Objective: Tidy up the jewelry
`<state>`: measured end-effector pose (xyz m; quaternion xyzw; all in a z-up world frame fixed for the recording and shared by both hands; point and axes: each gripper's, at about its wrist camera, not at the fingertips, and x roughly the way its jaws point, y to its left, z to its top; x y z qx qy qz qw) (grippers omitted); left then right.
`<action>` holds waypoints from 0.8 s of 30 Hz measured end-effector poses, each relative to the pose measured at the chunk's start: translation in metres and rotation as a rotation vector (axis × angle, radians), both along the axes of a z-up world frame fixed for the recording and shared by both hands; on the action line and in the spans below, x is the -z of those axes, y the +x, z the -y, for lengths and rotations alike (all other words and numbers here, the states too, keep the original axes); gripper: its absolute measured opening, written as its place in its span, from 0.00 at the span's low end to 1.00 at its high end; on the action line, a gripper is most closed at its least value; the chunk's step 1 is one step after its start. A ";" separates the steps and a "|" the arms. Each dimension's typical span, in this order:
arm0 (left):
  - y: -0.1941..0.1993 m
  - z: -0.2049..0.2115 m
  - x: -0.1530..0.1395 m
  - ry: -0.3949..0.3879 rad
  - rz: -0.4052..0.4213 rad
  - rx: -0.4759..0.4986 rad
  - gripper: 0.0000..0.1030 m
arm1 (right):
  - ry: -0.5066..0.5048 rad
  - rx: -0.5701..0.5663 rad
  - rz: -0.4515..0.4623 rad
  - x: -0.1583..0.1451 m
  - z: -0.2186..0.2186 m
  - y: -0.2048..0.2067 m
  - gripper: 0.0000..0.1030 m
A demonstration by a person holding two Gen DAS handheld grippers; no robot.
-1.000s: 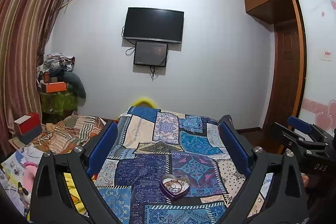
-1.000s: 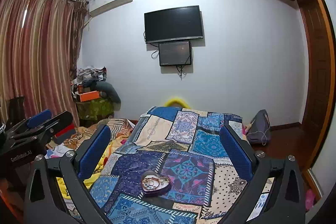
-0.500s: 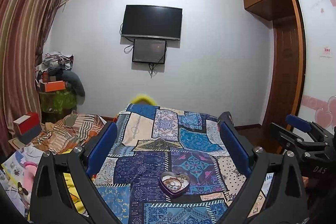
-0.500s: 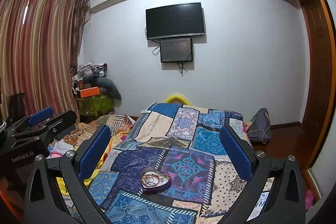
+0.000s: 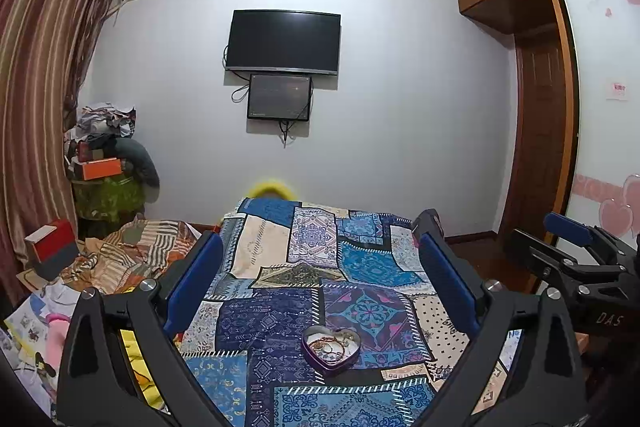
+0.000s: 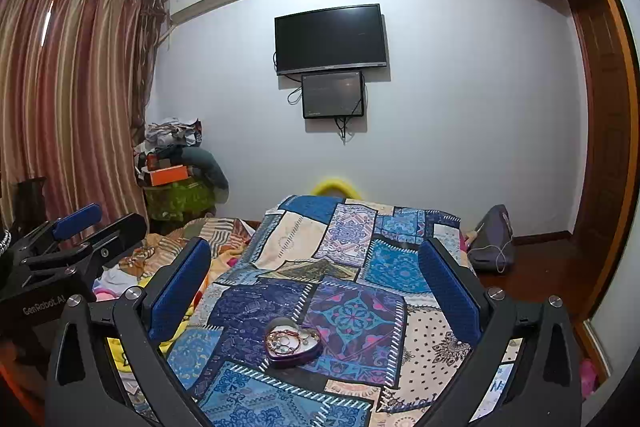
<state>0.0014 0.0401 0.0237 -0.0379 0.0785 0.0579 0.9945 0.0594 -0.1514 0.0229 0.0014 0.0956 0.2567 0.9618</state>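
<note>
Left wrist view: the left gripper (image 5: pixel 320 259) hangs above the blue patchwork bedspread (image 5: pixel 280 311), blue-padded fingers (image 5: pixel 196 275) spread wide, nothing between them. The purple heart-shaped tin of tangled jewelry (image 5: pixel 330 344) sits on the quilt below, well apart.

Right wrist view: the right gripper (image 6: pixel 316 271) is spread wide too and empty; the tin (image 6: pixel 293 341) lies on the bedspread, nearer the left finger.

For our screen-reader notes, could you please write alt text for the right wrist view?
An open tool hovers over a heart-shaped tin of tangled jewelry on a blue patchwork bedspread. A television hangs on the far wall.
</note>
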 end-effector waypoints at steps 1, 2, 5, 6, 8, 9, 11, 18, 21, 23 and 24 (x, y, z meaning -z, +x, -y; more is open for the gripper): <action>0.000 0.000 0.000 0.000 0.000 0.001 0.96 | 0.000 0.000 0.000 0.000 0.000 0.000 1.00; 0.000 0.000 -0.001 -0.001 0.001 0.004 0.96 | 0.000 0.000 0.000 0.001 0.000 0.001 1.00; 0.000 0.001 -0.001 0.002 0.002 0.007 0.96 | -0.003 0.003 -0.001 0.001 0.000 0.001 1.00; 0.000 0.001 -0.001 0.002 0.002 0.009 0.96 | -0.004 0.005 -0.001 0.001 0.000 0.001 1.00; 0.001 0.002 -0.001 -0.001 0.000 0.017 0.96 | -0.001 0.006 -0.004 0.001 0.002 0.002 1.00; 0.002 0.001 -0.001 -0.004 -0.004 0.027 0.96 | 0.001 0.007 -0.004 0.000 0.003 0.002 1.00; 0.002 0.001 -0.001 -0.006 -0.008 0.036 0.96 | 0.003 0.011 -0.003 0.000 0.004 0.003 1.00; 0.004 0.001 0.000 -0.004 -0.008 0.034 0.96 | 0.000 0.015 0.000 0.000 0.004 0.003 1.00; 0.004 0.001 0.000 -0.002 -0.009 0.033 0.96 | 0.002 0.015 -0.002 -0.001 0.004 0.004 1.00; 0.005 0.001 0.000 -0.002 -0.010 0.030 0.96 | 0.002 0.016 -0.003 0.000 0.003 0.005 1.00; 0.005 0.002 0.001 -0.001 -0.010 0.028 0.97 | 0.002 0.017 -0.003 -0.001 0.003 0.005 1.00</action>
